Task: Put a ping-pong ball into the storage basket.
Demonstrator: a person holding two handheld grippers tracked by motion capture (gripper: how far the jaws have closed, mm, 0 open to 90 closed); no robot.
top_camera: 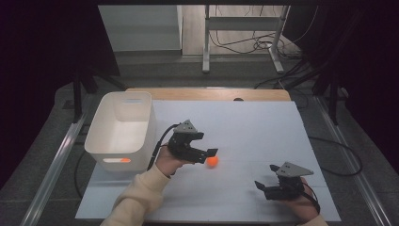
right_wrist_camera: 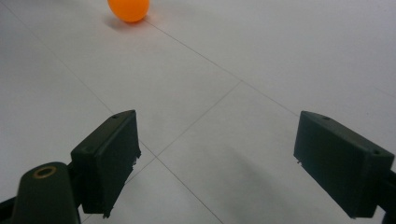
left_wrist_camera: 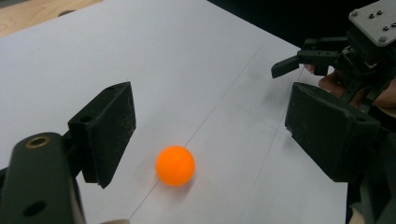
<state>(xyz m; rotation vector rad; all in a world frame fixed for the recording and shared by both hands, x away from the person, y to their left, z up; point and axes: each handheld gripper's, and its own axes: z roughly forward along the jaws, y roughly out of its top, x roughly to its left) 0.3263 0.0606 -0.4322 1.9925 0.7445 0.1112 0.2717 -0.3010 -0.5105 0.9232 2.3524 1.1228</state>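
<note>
Left hand-held gripper (top_camera: 210, 157) is the one that counts now — its jaws stand wide apart and low over the white bench (top_camera: 263, 122), with the orange ball (left_wrist_camera: 175, 165) lying on the sheet between them, nearer the left jaw and touching neither. From above, the ball (top_camera: 212, 161) sits just past my left fingertips, on the side away from the white bin (top_camera: 123, 127). A round thing has no long axis, so I judge any closing line will do. Over on my right, the other hand-held gripper (top_camera: 264, 187) hangs open as well, holding nothing — well apart from the ball (right_wrist_camera: 129, 9), which lies far ahead of it.
</note>
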